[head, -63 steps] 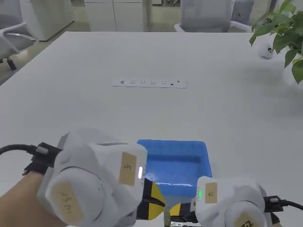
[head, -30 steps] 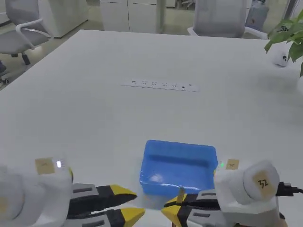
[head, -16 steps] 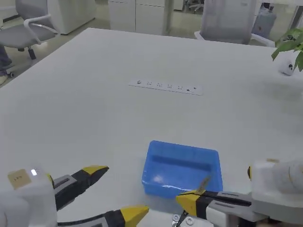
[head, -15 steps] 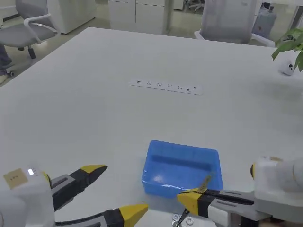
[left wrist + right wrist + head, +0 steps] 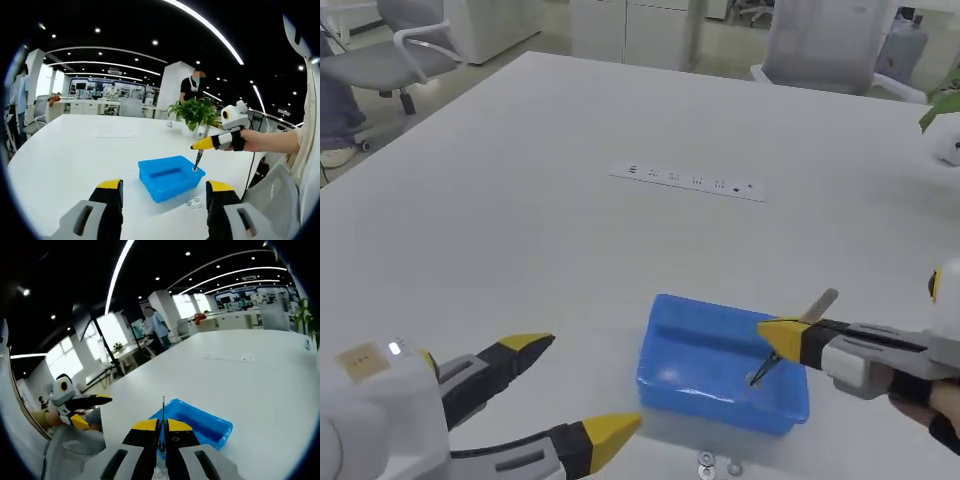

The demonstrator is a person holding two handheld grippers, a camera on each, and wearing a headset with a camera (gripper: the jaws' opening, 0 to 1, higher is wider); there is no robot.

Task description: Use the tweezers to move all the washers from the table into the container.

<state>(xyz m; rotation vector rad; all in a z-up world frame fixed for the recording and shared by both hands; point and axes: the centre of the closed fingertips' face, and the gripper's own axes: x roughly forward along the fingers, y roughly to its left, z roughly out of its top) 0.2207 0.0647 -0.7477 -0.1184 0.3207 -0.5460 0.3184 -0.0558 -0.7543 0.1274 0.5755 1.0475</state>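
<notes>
A blue container [image 5: 700, 350] stands on the white table [image 5: 570, 230]. My right gripper [image 5: 785, 340] comes in from the right, shut on thin metal tweezers [image 5: 767, 366] whose tips point down inside the container. Whether the tips hold a washer is too small to tell. Two washers [image 5: 718, 465] lie on the table just in front of the container. My left gripper [image 5: 575, 388] is open and holds nothing, low at the left, apart from the container. The left gripper view shows the container [image 5: 170, 176], the tweezers [image 5: 198, 161] and the washers [image 5: 192, 203]. In the right gripper view the tweezers [image 5: 163, 410] rise between my shut jaws over the container [image 5: 205, 426].
A white power strip [image 5: 688, 182] lies flat mid-table, beyond the container. Office chairs [image 5: 405, 55] stand past the far edge, and a potted plant [image 5: 192, 111] sits at the far right. A person [image 5: 192, 85] stands behind the table.
My right gripper has lifted the tweezers from the washers in front of the container to inside it. My left gripper has opened its jaws and drawn away to the left.
</notes>
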